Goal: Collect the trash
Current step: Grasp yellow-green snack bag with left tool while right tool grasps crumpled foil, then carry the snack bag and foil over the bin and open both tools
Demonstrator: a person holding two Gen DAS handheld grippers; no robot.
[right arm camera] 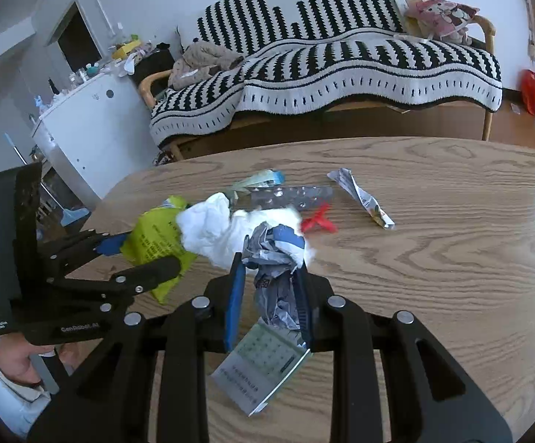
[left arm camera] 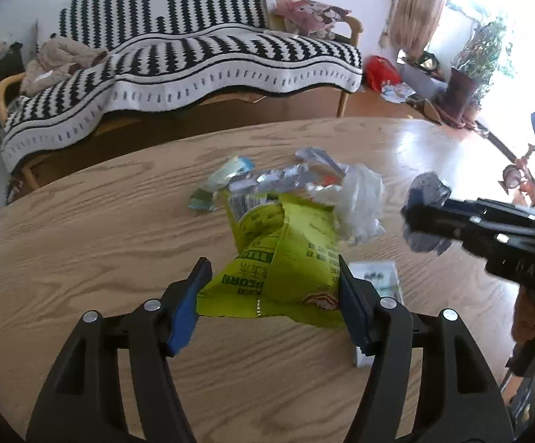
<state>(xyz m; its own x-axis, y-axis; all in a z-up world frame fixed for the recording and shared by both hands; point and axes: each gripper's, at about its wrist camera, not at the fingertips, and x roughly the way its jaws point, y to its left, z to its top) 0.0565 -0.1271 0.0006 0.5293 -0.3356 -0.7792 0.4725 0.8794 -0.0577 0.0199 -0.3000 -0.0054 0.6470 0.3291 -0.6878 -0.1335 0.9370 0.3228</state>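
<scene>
Right wrist view shows a crumpled grey wrapper [right arm camera: 276, 258] pinched between the narrowed fingers of the right gripper [right arm camera: 271, 258], lifted above the wooden table [right arm camera: 452, 258] mid-surface, while the left gripper [left arm camera: 271, 277], level and low, straddles a green popcorn bag [left arm camera: 286, 258] with wide-spread fingers.

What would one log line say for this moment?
left hand-held gripper: open around green bag | right hand-held gripper: shut on grey wad | table: more litter left

Green popcorn bag [left arm camera: 282, 258] crumpled; grey wad [right arm camera: 275, 258] upright
</scene>
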